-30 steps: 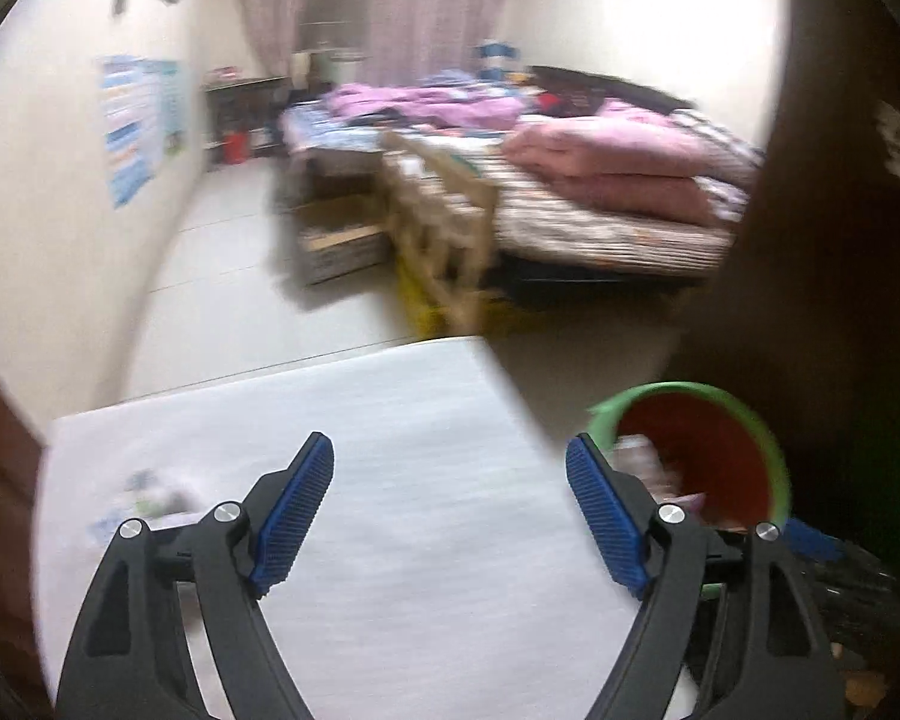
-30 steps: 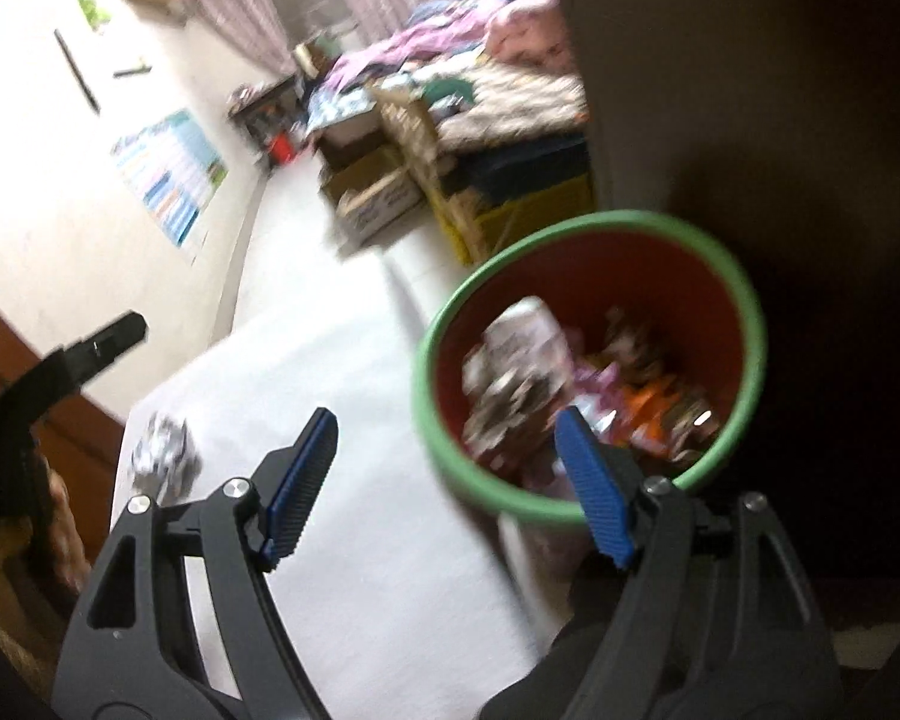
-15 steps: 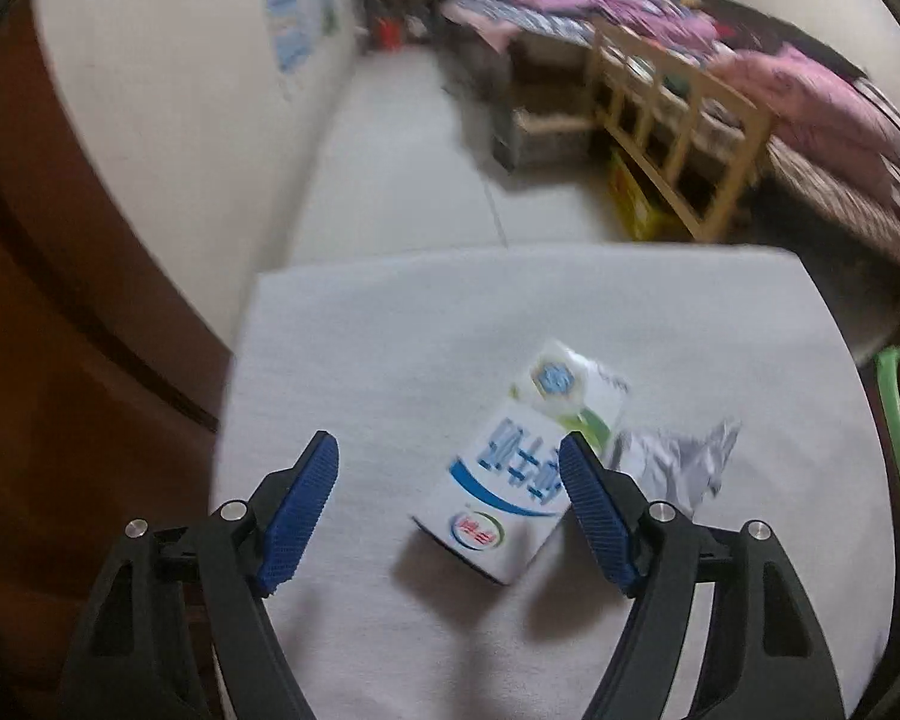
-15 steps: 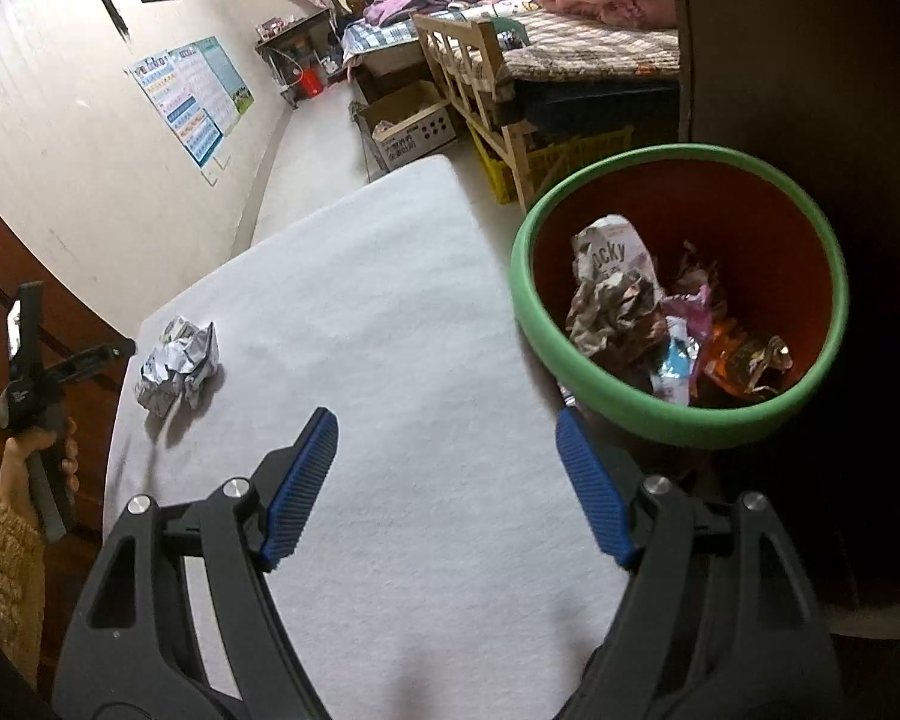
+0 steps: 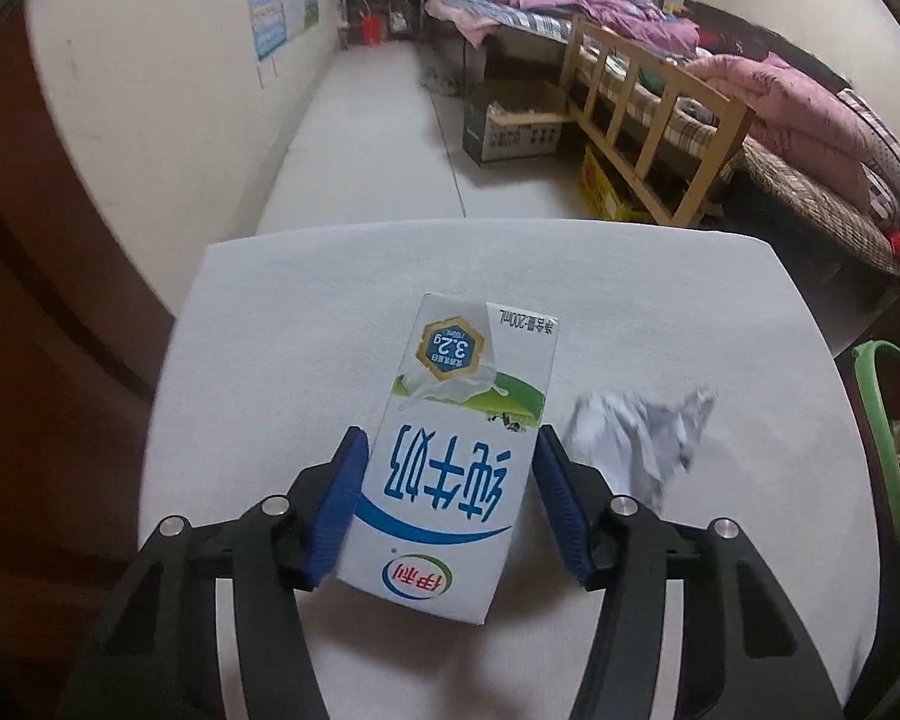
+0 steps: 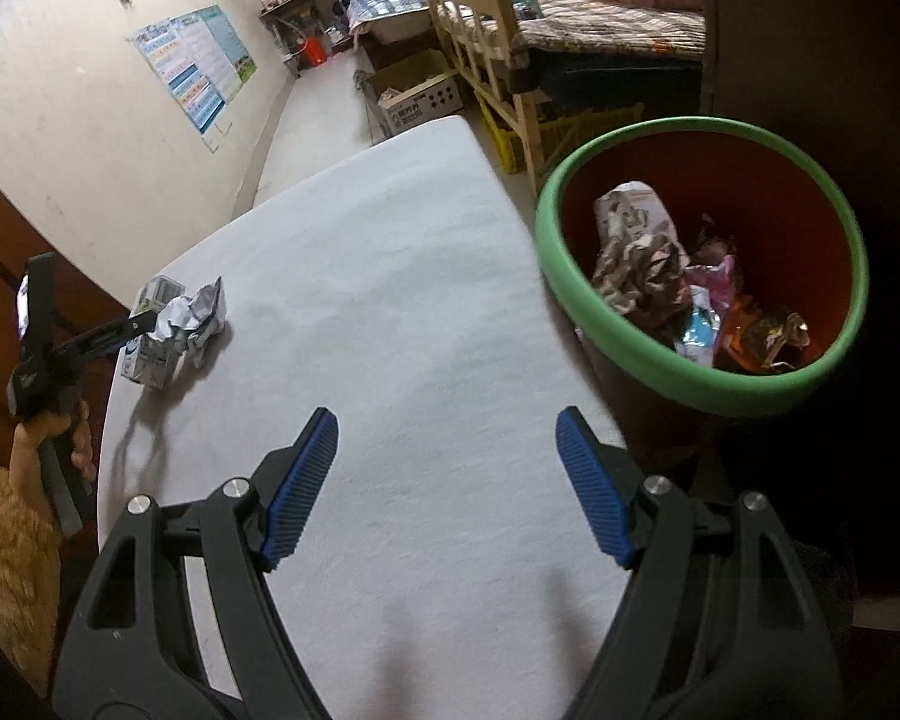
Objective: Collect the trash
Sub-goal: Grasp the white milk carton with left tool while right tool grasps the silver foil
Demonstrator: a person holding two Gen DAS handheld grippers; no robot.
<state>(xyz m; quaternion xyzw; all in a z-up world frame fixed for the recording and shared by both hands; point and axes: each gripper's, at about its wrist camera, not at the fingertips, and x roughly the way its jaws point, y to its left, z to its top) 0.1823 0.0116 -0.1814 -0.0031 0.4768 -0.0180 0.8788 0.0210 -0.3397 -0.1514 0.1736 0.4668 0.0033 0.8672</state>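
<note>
A white milk carton [image 5: 456,450] with blue lettering lies on the white table [image 5: 306,300]. My left gripper [image 5: 450,480] has a blue pad on each side of it, closed in against its sides. A crumpled silver wrapper [image 5: 642,432] lies just right of the carton. In the right wrist view the carton [image 6: 150,354] and wrapper [image 6: 195,318] sit at the table's far left, with the left gripper [image 6: 126,330] on them. My right gripper [image 6: 447,474] is open and empty over the table [image 6: 390,300], left of the red bin with a green rim [image 6: 594,324], which holds several wrappers.
The bin's rim also shows in the left wrist view [image 5: 882,420] at the table's right edge. A wooden door [image 5: 42,360] stands left of the table. Beyond the table are a bed [image 5: 750,108] and a cardboard box [image 5: 516,120] on the floor.
My left gripper swung from the bin to the carton, moved down over it and closed onto its sides. My right gripper pulled back from the bin and stays open.
</note>
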